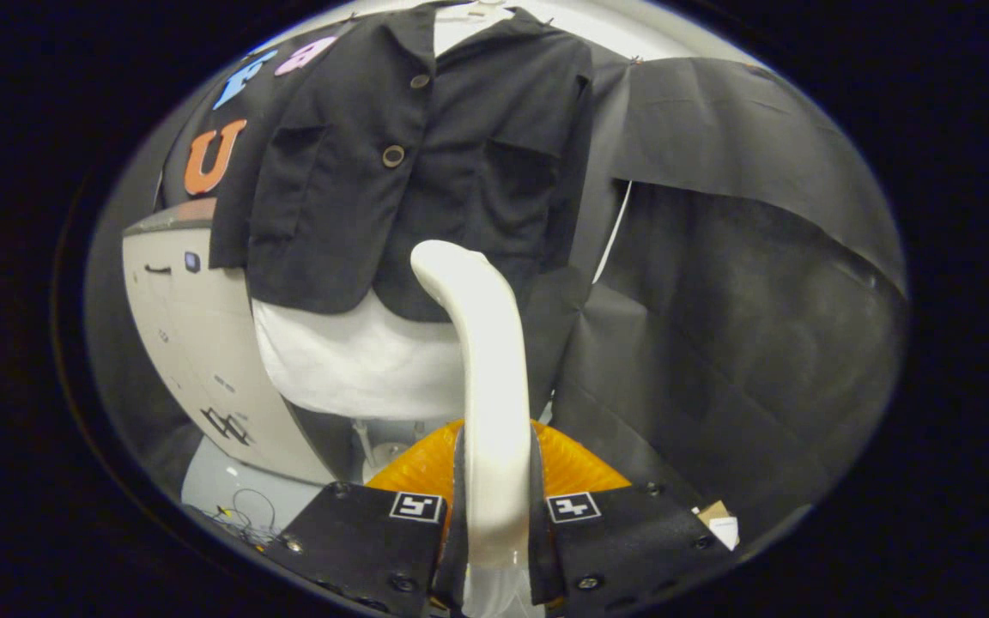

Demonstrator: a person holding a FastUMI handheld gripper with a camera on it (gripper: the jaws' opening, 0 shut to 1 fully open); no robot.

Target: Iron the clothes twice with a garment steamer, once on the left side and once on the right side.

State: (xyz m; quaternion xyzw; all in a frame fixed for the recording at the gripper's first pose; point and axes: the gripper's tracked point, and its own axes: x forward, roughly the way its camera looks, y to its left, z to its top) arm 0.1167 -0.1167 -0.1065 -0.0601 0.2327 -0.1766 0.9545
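A black short jacket with round buttons hangs on a hanger over a white garment whose hem shows below it. My gripper is shut on the cream-white handle of the garment steamer, both fingers pressing its sides. The steamer rises from between the fingers and curves forward, its head reaching the lower middle of the jacket, just right of the button line. Whether the head touches the cloth is hidden from here. An orange ribbed part of the steamer shows just behind the fingers.
A white appliance-like cabinet stands left of the clothes. Black cloth drapes the wall to the right. Thin wires lie on the pale floor at lower left, and a small cardboard piece sits at lower right.
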